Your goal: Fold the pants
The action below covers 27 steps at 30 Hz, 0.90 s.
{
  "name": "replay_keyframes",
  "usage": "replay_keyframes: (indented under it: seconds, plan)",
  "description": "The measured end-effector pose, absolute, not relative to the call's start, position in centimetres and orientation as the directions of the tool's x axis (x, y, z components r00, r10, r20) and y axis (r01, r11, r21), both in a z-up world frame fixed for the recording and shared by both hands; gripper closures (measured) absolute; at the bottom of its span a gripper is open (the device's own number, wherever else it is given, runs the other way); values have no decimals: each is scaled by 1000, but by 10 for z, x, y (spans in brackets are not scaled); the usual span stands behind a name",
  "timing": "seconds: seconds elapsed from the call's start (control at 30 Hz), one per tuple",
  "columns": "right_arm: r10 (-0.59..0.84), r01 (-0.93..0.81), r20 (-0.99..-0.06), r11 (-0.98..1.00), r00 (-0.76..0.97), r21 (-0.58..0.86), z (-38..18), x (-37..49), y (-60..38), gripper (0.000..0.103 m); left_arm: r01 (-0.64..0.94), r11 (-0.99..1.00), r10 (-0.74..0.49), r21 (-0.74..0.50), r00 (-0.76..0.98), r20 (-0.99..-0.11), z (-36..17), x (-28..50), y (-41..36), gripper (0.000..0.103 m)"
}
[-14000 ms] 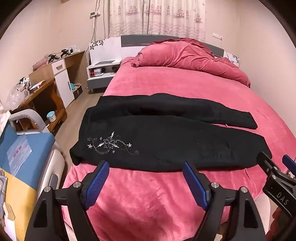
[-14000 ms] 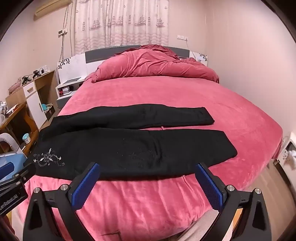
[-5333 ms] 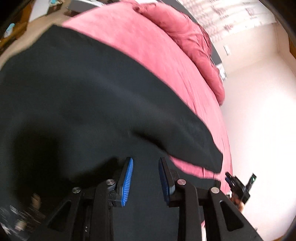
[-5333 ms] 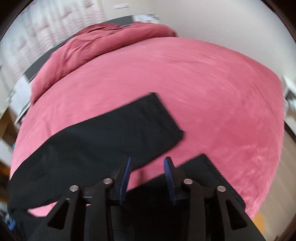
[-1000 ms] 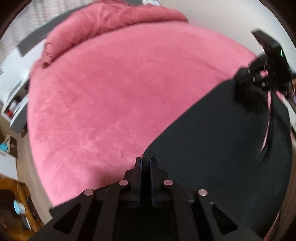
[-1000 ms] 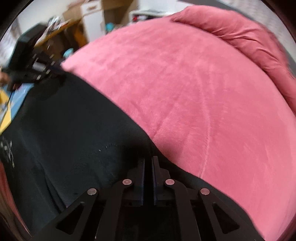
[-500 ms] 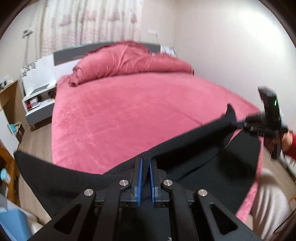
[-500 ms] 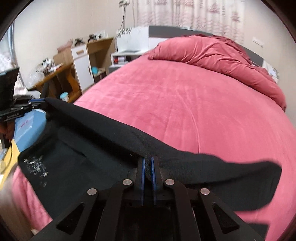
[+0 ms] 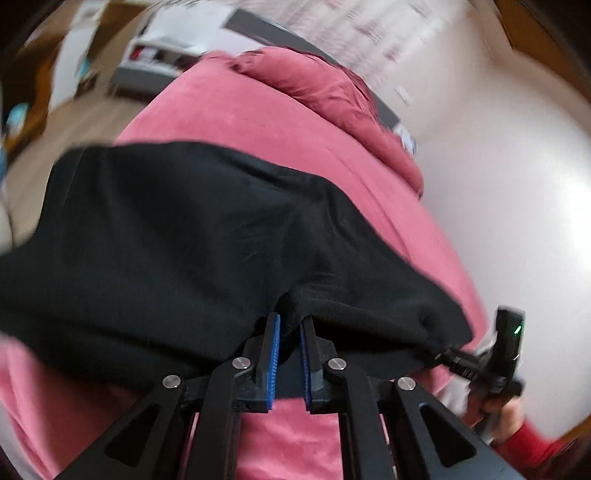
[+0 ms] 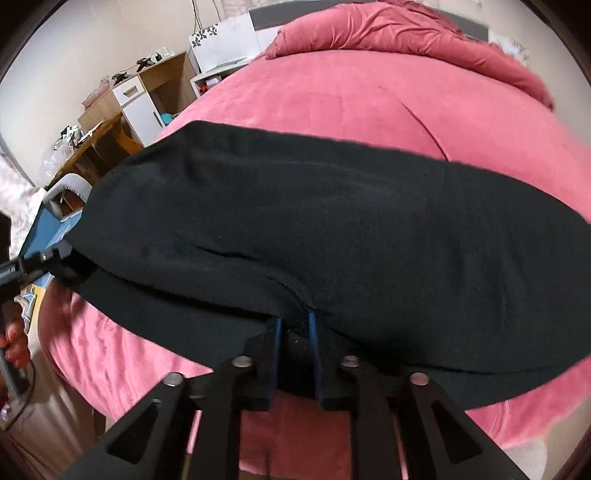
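Note:
The black pants (image 9: 192, 236) lie lengthwise across the near edge of the pink bed (image 9: 280, 122), folded so one leg lies over the other. My left gripper (image 9: 289, 325) is narrowly open, with the near edge of the pants between its blue pads. My right gripper (image 10: 294, 325) stands the same way on the pants (image 10: 351, 221), with fabric between its pads. Each gripper shows in the other's view: the right one (image 9: 448, 356) at the right end of the pants, the left one (image 10: 55, 264) at the left end.
A bunched pink duvet (image 10: 399, 29) lies at the head of the bed. A wooden desk and white cabinet (image 10: 136, 96) stand left of the bed, with a blue and white object (image 10: 48, 225) near the left corner. A pale wall (image 9: 498, 184) is to the right.
The pants were held lifted half a second ago and now lie laid down on the bed, one layer over the other. Both grippers' jaws have parted slightly from fully shut.

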State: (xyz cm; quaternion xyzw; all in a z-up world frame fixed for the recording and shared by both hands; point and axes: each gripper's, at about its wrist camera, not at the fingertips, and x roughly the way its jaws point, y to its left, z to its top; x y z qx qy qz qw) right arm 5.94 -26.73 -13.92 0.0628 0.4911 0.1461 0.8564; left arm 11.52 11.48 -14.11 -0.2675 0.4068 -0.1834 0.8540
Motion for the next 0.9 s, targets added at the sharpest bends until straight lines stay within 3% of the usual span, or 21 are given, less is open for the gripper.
replay_keyframes:
  seconds: [0.07, 0.1, 0.23, 0.4, 0.57, 0.77, 0.9]
  plan:
    - [395, -157, -789, 917, 470, 366, -138, 59, -275, 36, 46, 710, -574, -703, 616, -539, -147, 109, 126, 82]
    - [421, -134, -771, 902, 477, 410, -138, 58, -280, 32, 20, 665, -593, -746, 622, -512, -150, 107, 131, 70]
    - [496, -12, -691, 817, 525, 576, -150, 45, -305, 31, -66, 493, -623, -868, 669, -405, -168, 96, 148, 65]
    - [562, 97, -618, 692, 549, 716, -167, 38, -329, 31, -132, 486, -592, -864, 678, -437, -176, 100, 154, 64]
    - [695, 15, -459, 542, 553, 840, -165, 30, -320, 30, -185, 444, -524, -877, 740, -421, -177, 111, 174, 64]
    - [745, 30, -447, 499, 495, 866, -179, 40, -288, 31, -296, 411, -480, -862, 734, -481, -182, 133, 198, 65]
    - [724, 75, -462, 498, 513, 864, -186, 49, -277, 36, -311, 328, -489, -892, 752, -443, -186, 120, 202, 66]
